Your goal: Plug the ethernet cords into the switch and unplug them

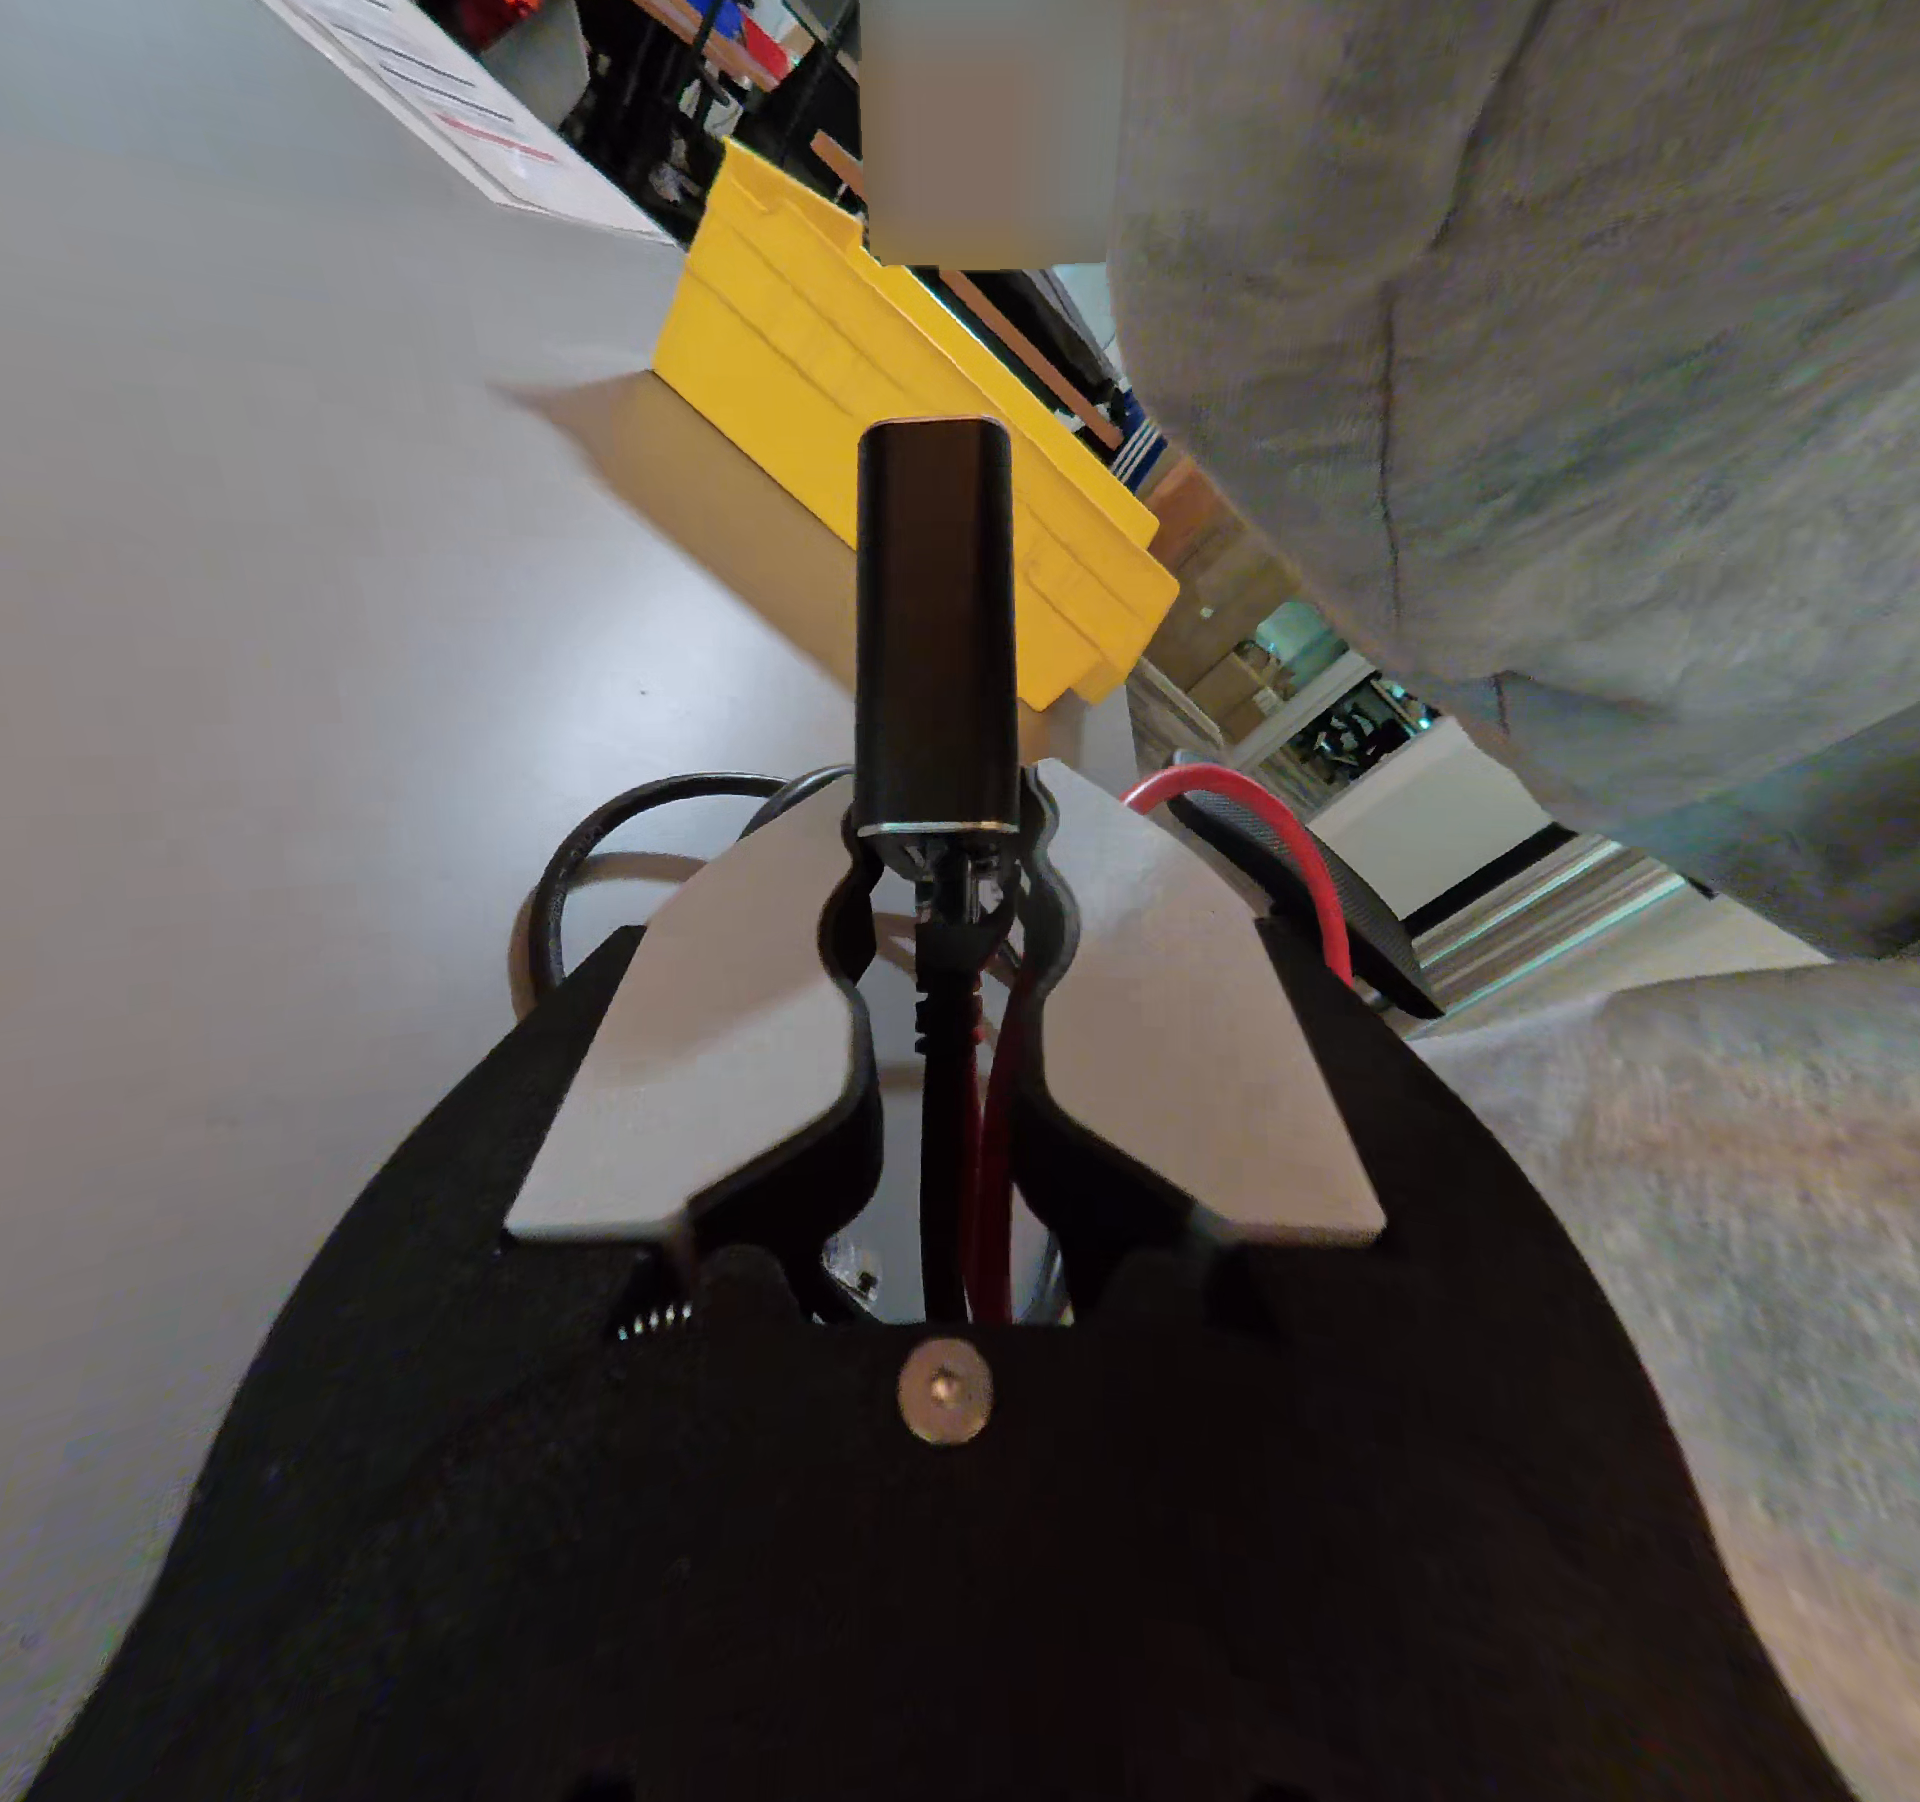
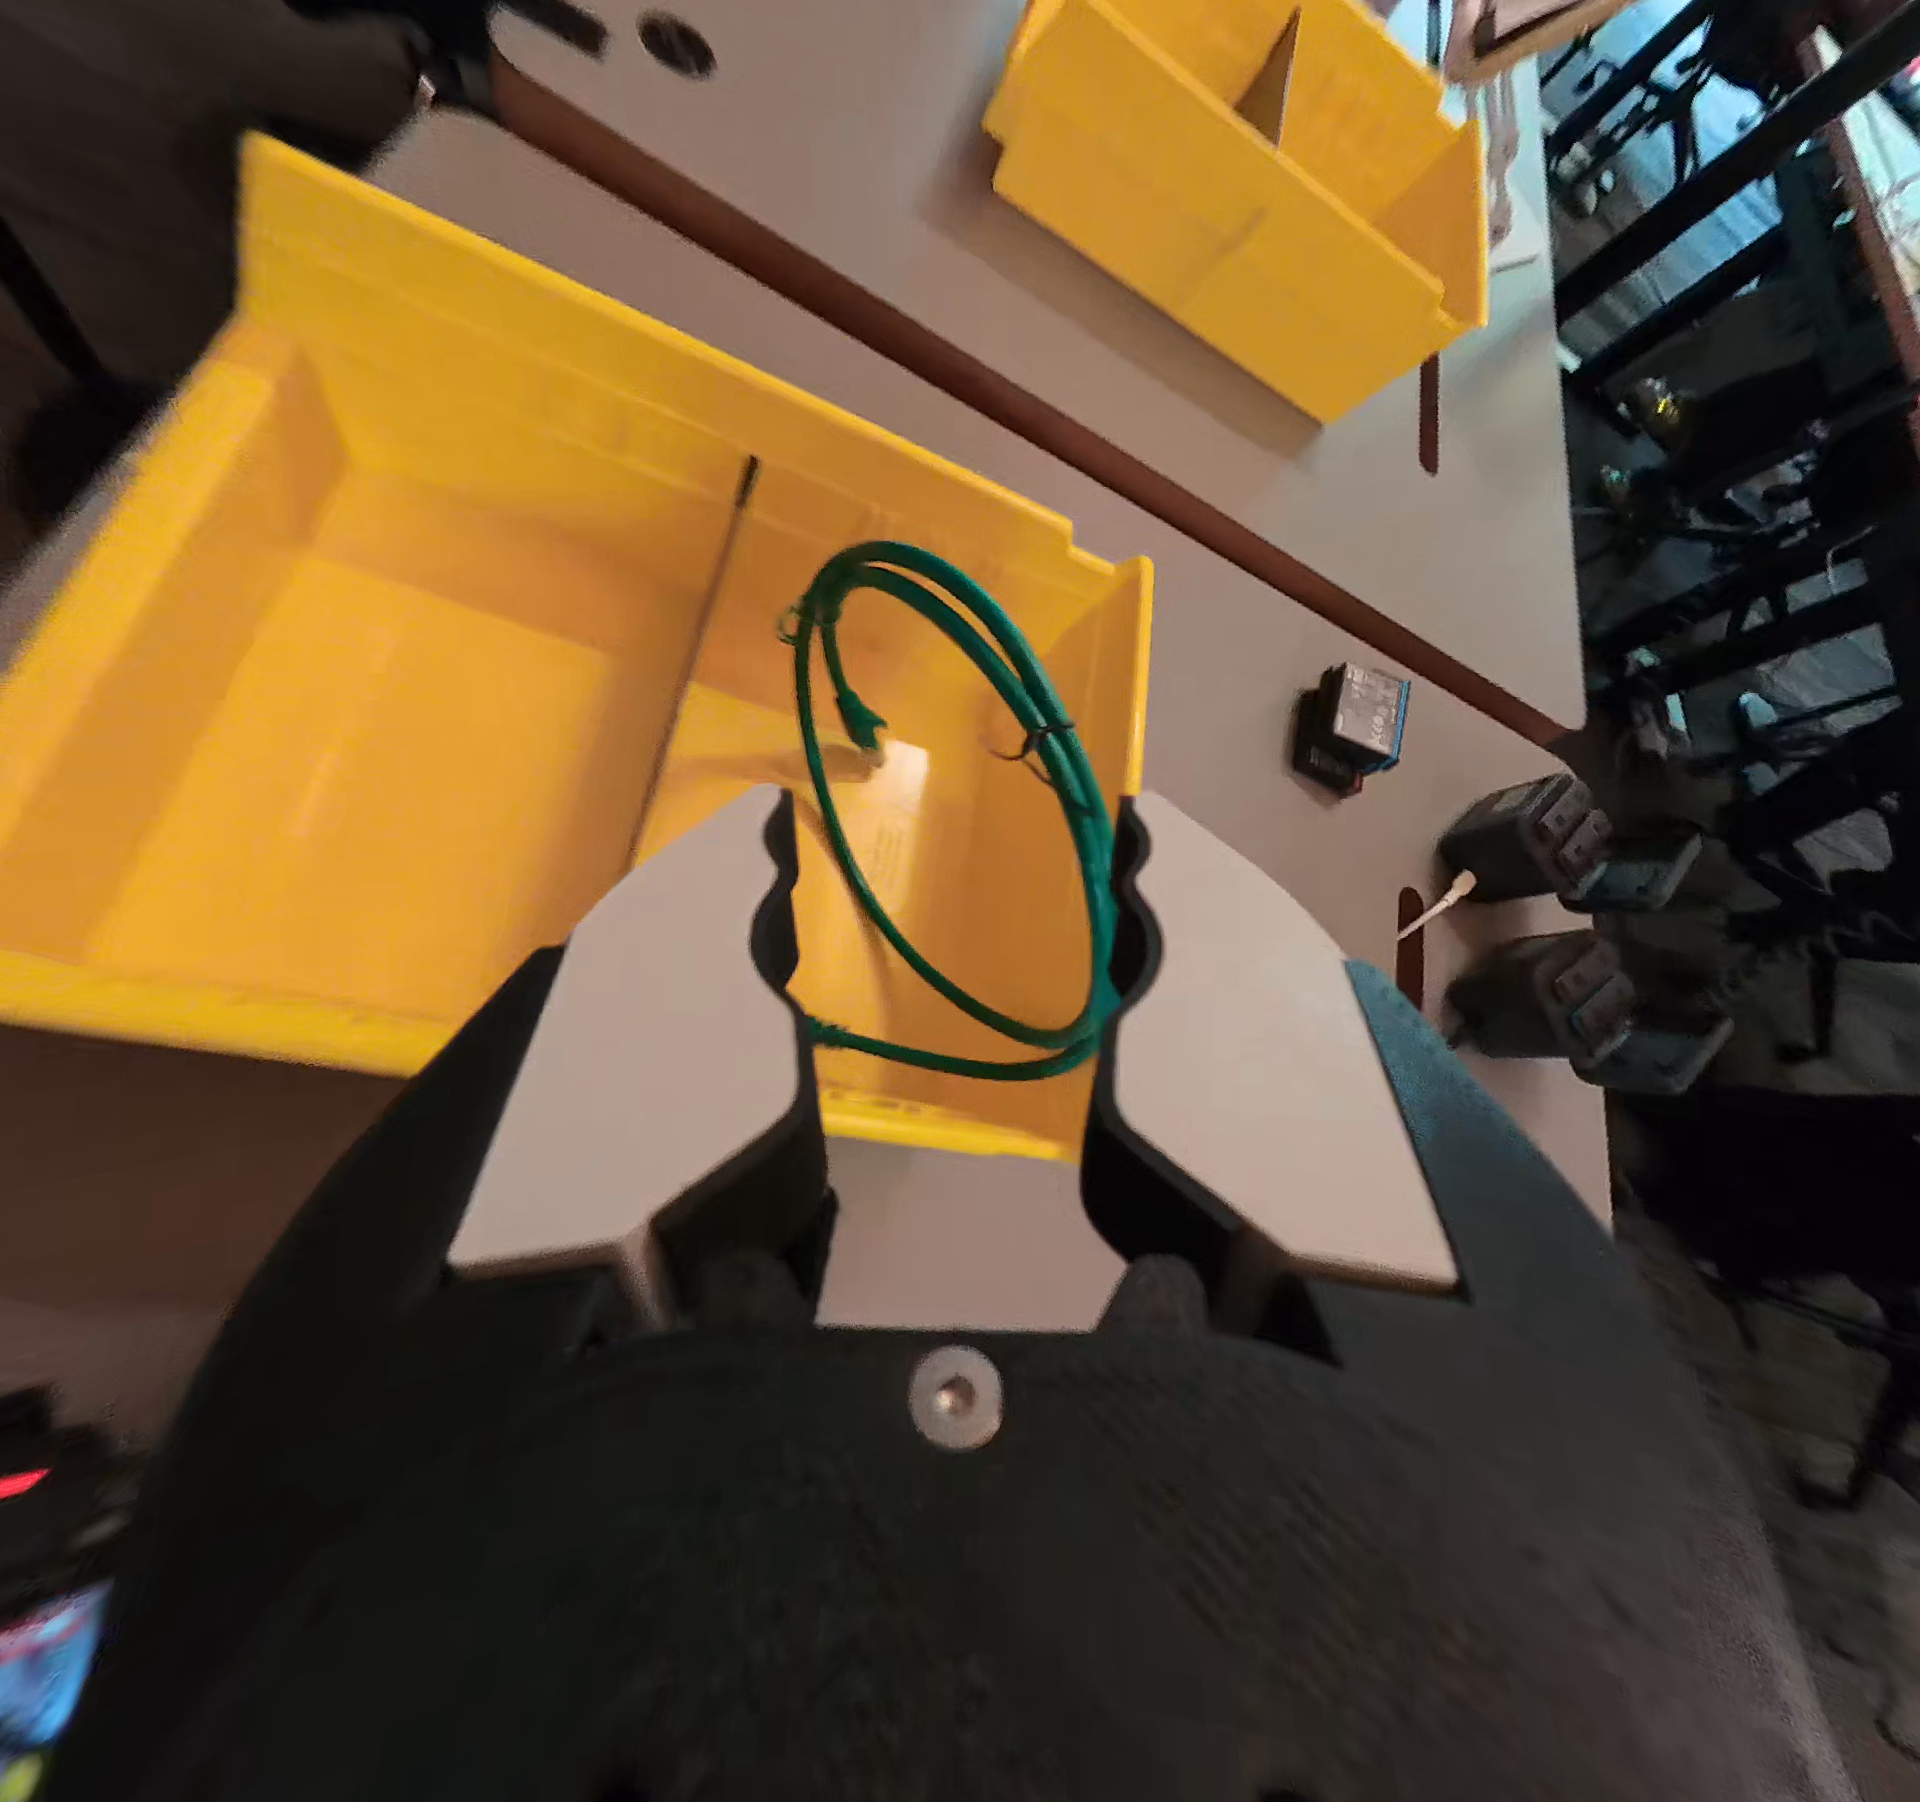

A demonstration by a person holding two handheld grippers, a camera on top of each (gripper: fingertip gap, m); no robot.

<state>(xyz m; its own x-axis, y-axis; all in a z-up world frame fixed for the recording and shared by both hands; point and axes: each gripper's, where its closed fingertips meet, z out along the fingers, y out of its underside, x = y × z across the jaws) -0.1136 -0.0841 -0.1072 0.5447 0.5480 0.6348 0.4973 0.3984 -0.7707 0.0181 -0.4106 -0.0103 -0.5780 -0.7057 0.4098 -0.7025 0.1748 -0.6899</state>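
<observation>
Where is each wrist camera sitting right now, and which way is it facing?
Left wrist view: behind the left hand-held gripper, looking along its fingers shut on the black switch, black cord and red cord plugged in; grey sleeve on the right.
Right wrist view: above the open right hand-held gripper, looking down at the green cord.
Shared: yellow bin, grey table.

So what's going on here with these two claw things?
A person is working two handheld grippers. The left gripper is clamped on a small black switch, with black and red cords trailing from its end. The right gripper is open over a yellow bin holding a coiled green cord.
</observation>
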